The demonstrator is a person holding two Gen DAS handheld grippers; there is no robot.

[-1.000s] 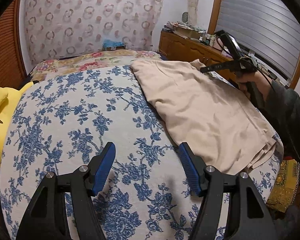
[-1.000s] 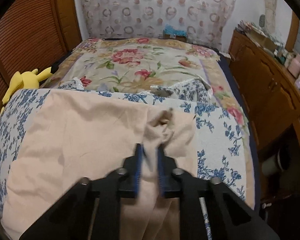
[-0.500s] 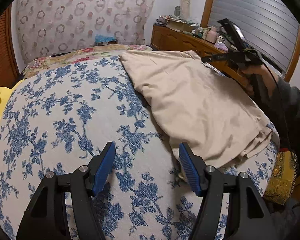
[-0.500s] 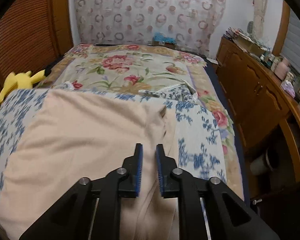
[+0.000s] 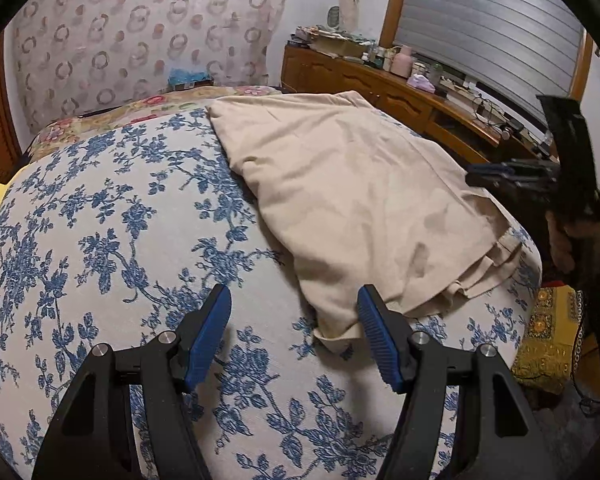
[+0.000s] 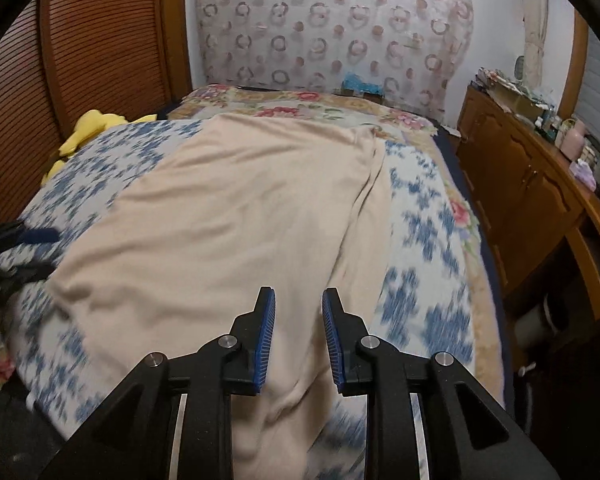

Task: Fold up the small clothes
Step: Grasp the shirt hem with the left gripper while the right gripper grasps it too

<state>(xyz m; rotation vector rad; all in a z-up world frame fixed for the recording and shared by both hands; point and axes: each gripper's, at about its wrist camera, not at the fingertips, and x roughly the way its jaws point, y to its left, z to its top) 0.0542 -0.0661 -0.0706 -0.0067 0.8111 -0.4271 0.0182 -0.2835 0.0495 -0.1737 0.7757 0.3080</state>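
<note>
Bedspread (image 5: pixel 100 240) lies bare at frame left. Beige garment (image 5: pixel 360 208) corner sits between spread left gripper (image 5: pixel 294 334) jaws; right gripper (image 6: pixel 299 334) jaws part above it, holding nothing.

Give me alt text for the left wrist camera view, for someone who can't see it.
An open left gripper with blue-padded fingers hovers at the near corner of a beige cloth garment, lying on a bed cover with blue flowers. At the right edge, the right gripper reaches over the garment.
</note>
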